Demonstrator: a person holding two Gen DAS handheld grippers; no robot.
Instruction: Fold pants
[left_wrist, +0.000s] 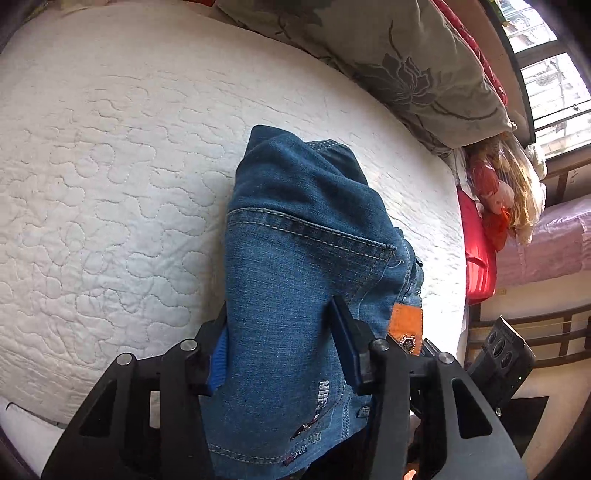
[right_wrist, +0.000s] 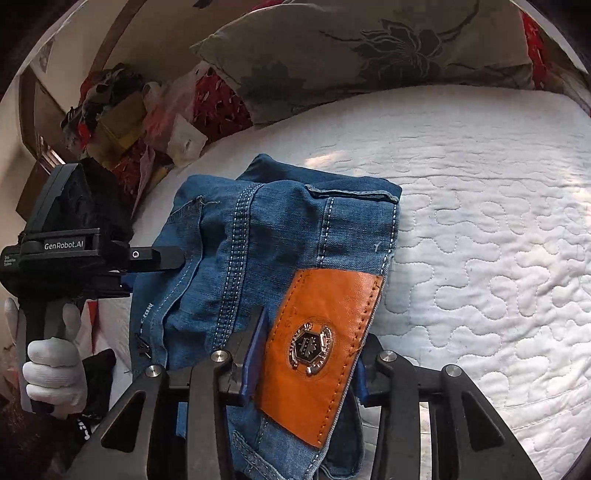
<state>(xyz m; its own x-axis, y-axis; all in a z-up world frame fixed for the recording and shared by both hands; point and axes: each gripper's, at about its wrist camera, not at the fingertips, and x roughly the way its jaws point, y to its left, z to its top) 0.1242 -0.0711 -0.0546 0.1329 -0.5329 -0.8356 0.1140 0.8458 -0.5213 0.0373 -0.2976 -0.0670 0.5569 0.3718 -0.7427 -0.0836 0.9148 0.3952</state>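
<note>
A white quilted bedspread (left_wrist: 110, 177) with wavy stitching covers the bed and fills most of both views, lit bright by the window (left_wrist: 554, 85) at the far right in the left wrist view. Along the bed's far edge lies a grey pillow (left_wrist: 399, 66) with a dark flower print, red patterned fabric behind it. At the corner sits a heap of bags and cloth (right_wrist: 122, 122), and a pink cover (left_wrist: 546, 240) lies beyond the bed.

The folded blue jeans (left_wrist: 306, 258) rest on the bedspread at its near edge, bunched into a thick bundle, their orange leather patch (right_wrist: 325, 343) facing up. The left claw (left_wrist: 280, 354) is closed on one end of the bundle, the right claw (right_wrist: 306, 365) on the patch end. A white-gloved hand (right_wrist: 51, 365) holds the left claw's handle.
</note>
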